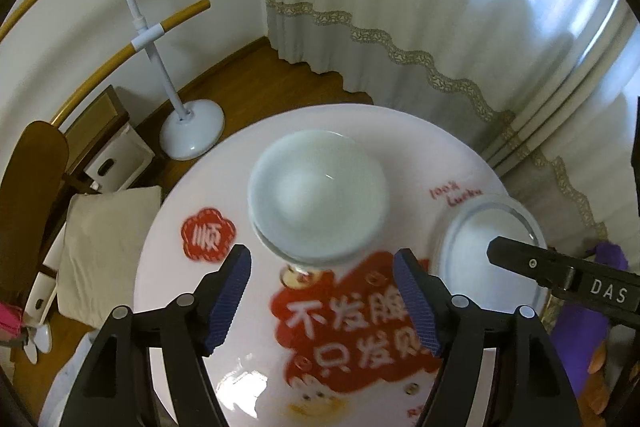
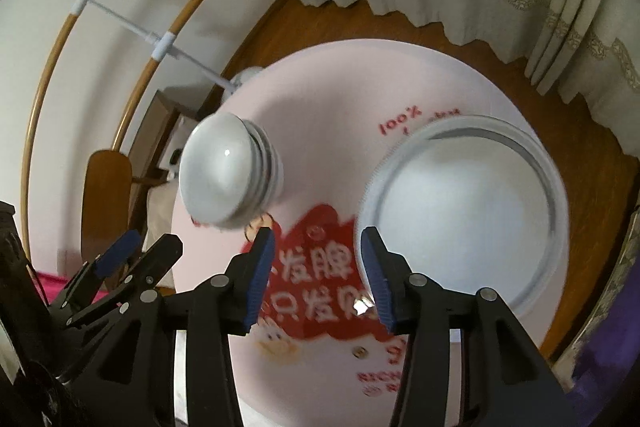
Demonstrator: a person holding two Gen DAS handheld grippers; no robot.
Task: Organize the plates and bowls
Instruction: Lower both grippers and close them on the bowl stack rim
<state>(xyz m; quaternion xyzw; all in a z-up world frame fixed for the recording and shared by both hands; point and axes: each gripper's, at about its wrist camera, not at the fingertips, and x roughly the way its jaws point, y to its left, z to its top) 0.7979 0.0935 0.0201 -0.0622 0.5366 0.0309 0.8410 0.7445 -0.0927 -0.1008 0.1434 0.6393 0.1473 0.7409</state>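
Left gripper (image 1: pixel 322 301): jaws apart, empty, above the near part of the round pink table (image 1: pixel 224 187), over its red printed lettering (image 1: pixel 352 323). Right gripper (image 2: pixel 317 277): jaws apart, empty, just short of the plates' near rim.
Bowls (image 1: pixel 318 195): white, stacked, at the table's centre, left of the plates.
Plates (image 2: pixel 464 215): white stack by the right edge.
Surroundings: lace-trimmed curtain (image 1: pixel 400 7) behind; white stand (image 1: pixel 192 133) with wooden bars on the wood floor (image 1: pixel 256 75), left.
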